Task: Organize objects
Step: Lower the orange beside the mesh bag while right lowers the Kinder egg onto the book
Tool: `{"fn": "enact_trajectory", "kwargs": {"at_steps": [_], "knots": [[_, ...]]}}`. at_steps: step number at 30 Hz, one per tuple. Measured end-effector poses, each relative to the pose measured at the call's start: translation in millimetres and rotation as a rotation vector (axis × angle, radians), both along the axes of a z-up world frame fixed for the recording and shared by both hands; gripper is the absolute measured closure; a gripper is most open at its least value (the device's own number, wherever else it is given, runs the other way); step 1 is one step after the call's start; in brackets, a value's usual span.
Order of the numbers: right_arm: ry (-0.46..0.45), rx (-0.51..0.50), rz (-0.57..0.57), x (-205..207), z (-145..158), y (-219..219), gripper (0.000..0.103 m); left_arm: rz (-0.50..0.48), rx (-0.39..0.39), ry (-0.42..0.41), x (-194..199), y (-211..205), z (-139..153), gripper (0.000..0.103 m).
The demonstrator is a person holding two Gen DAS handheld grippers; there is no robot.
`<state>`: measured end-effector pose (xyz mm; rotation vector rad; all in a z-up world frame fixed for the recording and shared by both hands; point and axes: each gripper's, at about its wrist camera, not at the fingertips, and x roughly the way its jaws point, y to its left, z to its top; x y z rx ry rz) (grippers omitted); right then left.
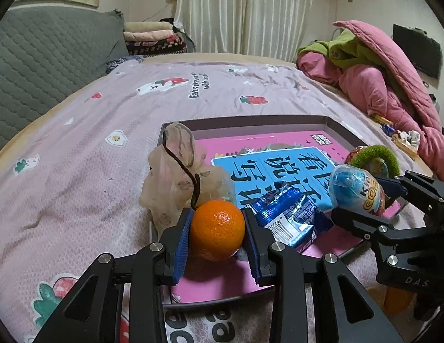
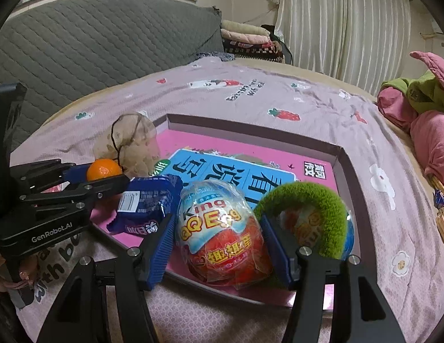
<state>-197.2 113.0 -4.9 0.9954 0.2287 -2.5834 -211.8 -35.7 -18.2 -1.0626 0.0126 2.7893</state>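
Orange (image 1: 217, 230) clamped between the blue pads of the left tool (image 1: 217, 238), above the near edge of a shallow tray (image 1: 250, 121) on the bed (image 1: 79, 148); it looks firm and round, likely to roll if set down carelessly, and the hold across its widest part seems sound. Beside it, the right tool (image 2: 219, 245) brackets a foil-wrapped toy egg (image 2: 222, 228) over the tray's near rim, its pads apart at the egg's sides; whether they press it cannot be told. The egg's crinkly wrapper looks slippery and its shell probably light and brittle, so a gentle squeeze across the middle would suit. Farther out in the tray lie a blue snack pack (image 2: 149, 208), a blue book (image 2: 236, 174) on the pink liner, a sheer drawstring pouch (image 1: 179, 171) at the left edge, and a second egg (image 2: 307, 225) under a green fuzzy ring (image 2: 316, 200). Pink bedding (image 1: 393, 85) is heaped at the bed's far right.
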Motion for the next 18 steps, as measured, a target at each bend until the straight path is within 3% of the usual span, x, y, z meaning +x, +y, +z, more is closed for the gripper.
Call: {"fn": "enact_trajectory", "kwargs": {"at_steps": [18], "knots": [[-0.013, 0.018, -0.003, -1.8, -1.9, -0.4, 0.042, -0.003, -0.050, -0.021, 1.8, 7.3, -2.7, 0.068]]}}
